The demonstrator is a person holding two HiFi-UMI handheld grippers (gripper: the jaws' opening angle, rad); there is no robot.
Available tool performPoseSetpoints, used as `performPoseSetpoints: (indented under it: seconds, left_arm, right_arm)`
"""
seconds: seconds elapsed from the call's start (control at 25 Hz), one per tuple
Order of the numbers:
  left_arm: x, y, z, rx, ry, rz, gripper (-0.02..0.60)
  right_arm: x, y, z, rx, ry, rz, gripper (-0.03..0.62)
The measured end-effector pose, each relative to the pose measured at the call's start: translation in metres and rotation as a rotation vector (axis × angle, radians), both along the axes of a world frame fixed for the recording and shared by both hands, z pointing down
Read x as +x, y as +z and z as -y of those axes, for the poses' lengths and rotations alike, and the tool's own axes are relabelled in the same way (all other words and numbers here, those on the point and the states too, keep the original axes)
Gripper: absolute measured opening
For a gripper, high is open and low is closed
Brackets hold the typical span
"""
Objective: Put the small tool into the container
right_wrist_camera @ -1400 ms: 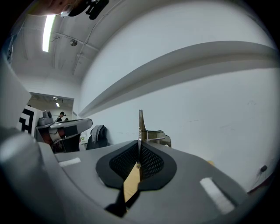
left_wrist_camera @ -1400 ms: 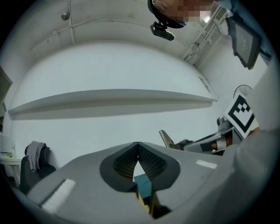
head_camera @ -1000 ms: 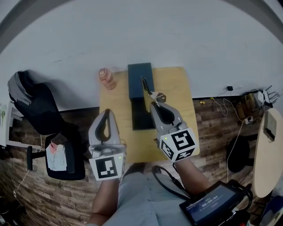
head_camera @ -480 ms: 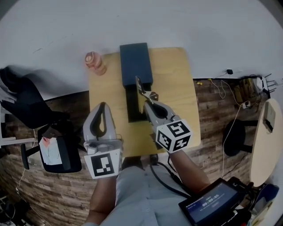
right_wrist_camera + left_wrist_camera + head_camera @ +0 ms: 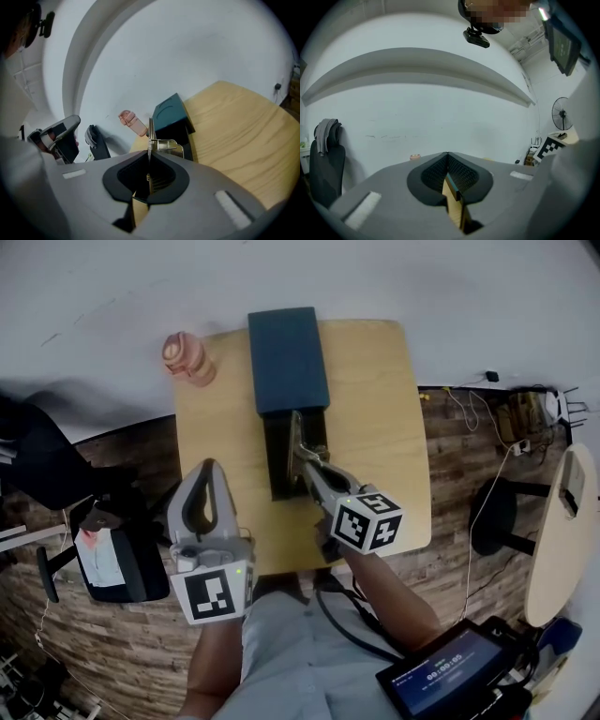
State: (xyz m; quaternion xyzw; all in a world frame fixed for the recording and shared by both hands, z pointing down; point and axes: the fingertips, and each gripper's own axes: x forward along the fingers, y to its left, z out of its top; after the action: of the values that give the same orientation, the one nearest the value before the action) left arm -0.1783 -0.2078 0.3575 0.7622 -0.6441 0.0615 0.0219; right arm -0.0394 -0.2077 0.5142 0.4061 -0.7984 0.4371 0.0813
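1. Compared with a second before, the right gripper had moved leftward and in over the container. The small tool had earlier pointed across the teal lid's right side. It now lay over the container's dark open section, with its tip just short of the lid's near edge.
2. The right gripper's jaws were pinched nearly shut on the small tool, holding it by its thin edge. Its marker cube had turned to show a different face.
3. The left gripper had stayed by the table's front left, well apart from the container. Its jaws met tip to tip, gripping only each other.
4. The container lay lengthwise along the middle of the table, its far half covered by the lid. The right gripper and its cube hid part of the open section and the table's front.
5. A pink bottle lay at the table's far left corner. A black chair stood to the left and a pale round table to the right. A lit screen sat at the lower right.
6. The tabletop was smooth light wood with rounded corners, and the floor was dark and plank-patterned. The container was a matte teal oblong. The tool was a slim metal blade with a small bent bracket, and the jaw pads were black and ribbed.
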Motion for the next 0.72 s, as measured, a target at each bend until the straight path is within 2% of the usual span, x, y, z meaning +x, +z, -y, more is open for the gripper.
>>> performPoseSetpoints:
  seconds: [0.08,0.2,0.32,0.48,0.72]
  left_arm:
    - [-0.002,0.004,0.004,-0.016,-0.008,-0.020,0.011]
    - [-0.006,0.005,0.008,-0.010,0.000,0.000,0.011]
    - [-0.010,0.005,0.010,-0.036,-0.019,-0.016,0.011]
    - [-0.010,-0.001,0.015,-0.005,-0.005,0.009,0.011]
    - [-0.013,0.000,0.016,-0.002,0.002,0.013,0.011]
  right_arm:
    - [0.003,0.009,0.003,-0.043,0.035,0.027,0.005]
    - [0.004,0.019,0.005,-0.100,0.077,0.049,0.003]
    - [0.002,0.024,0.006,-0.149,0.100,0.072,0.004]
    - [0.003,0.026,0.006,-0.181,0.116,0.092,0.004]
    - [0.003,0.035,0.003,-0.214,0.142,0.100,0.004]
